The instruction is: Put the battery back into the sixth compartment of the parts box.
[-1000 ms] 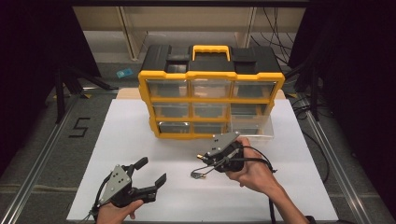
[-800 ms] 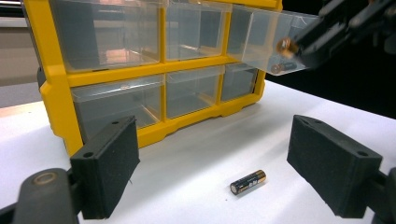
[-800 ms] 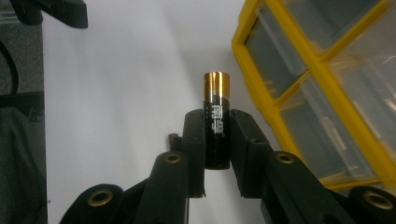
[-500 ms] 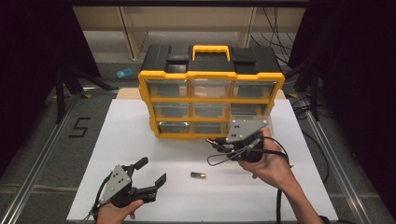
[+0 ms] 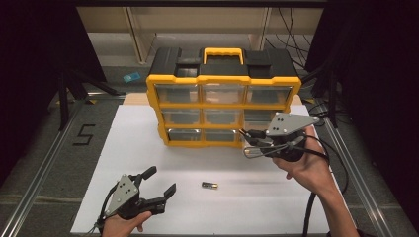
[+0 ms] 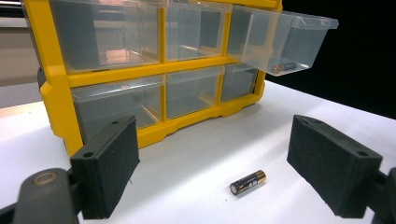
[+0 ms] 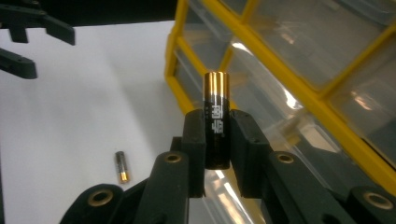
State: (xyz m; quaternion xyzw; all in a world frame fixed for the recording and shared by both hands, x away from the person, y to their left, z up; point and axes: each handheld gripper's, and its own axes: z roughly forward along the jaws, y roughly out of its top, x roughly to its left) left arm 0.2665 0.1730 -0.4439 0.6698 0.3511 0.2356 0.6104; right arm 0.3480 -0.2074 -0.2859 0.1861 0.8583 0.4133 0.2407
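A black-and-gold battery (image 7: 217,121) stands upright between the jaws of my right gripper (image 7: 217,140), which is shut on it. In the high view this right gripper (image 5: 246,136) hovers in front of the lower right drawers of the yellow-and-black organizer (image 5: 222,79). The middle-right clear drawer (image 6: 280,39) is pulled out and has a battery (image 6: 283,67) lying inside. A second loose battery (image 5: 210,185) (image 6: 248,182) (image 7: 122,166) lies on the white table. My left gripper (image 5: 160,183) rests low at the front left, open, its jaws on either side of that battery but well short of it.
The white board (image 5: 138,143) covers the table, with metal rails (image 5: 44,163) along both sides. A cable (image 5: 311,207) trails from the right gripper over the board. The organizer's other drawers (image 6: 112,32) look shut. A blue item (image 5: 131,77) lies on the floor behind.
My right gripper has risen from the table with a battery and moved right and back toward the organizer, leaving one battery on the board. The left gripper has stayed put.
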